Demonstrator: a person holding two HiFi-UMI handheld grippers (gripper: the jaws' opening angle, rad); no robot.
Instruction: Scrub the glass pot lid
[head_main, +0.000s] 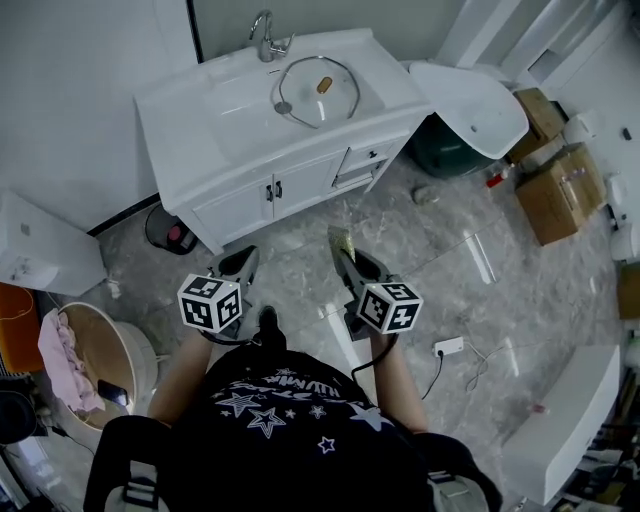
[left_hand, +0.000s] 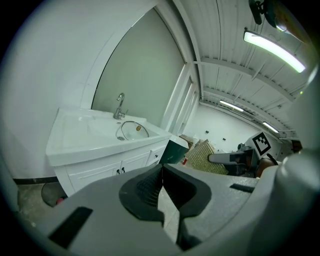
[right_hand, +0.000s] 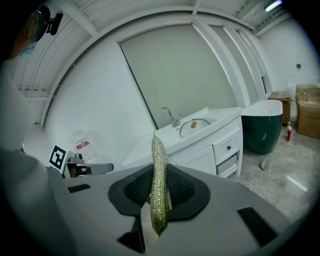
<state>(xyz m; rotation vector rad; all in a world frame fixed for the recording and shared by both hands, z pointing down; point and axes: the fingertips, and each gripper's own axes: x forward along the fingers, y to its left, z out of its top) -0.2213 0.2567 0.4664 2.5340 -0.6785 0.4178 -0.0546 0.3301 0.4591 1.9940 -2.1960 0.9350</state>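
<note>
The glass pot lid (head_main: 318, 90) with a wooden knob lies in the basin of a white vanity (head_main: 230, 120), below the faucet (head_main: 265, 35); it also shows as the lid (left_hand: 132, 131) and the lid (right_hand: 192, 125) in the gripper views. Both grippers hang over the floor, well short of the vanity. My left gripper (head_main: 240, 266) is shut with nothing between its jaws, as the left gripper (left_hand: 161, 172) shows in its own view. My right gripper (head_main: 347, 256) is shut on a yellow-green scouring pad (right_hand: 158, 150), which stands upright past the right gripper (right_hand: 159, 171). The pad (left_hand: 204, 157) also shows from the side.
A dark green tub (head_main: 445, 152) under a white basin top (head_main: 475, 100) stands right of the vanity. Cardboard boxes (head_main: 560, 190) sit further right. A round tub with pink cloth (head_main: 90, 360) is at my left. A power strip (head_main: 448, 347) with cord lies on the marble floor.
</note>
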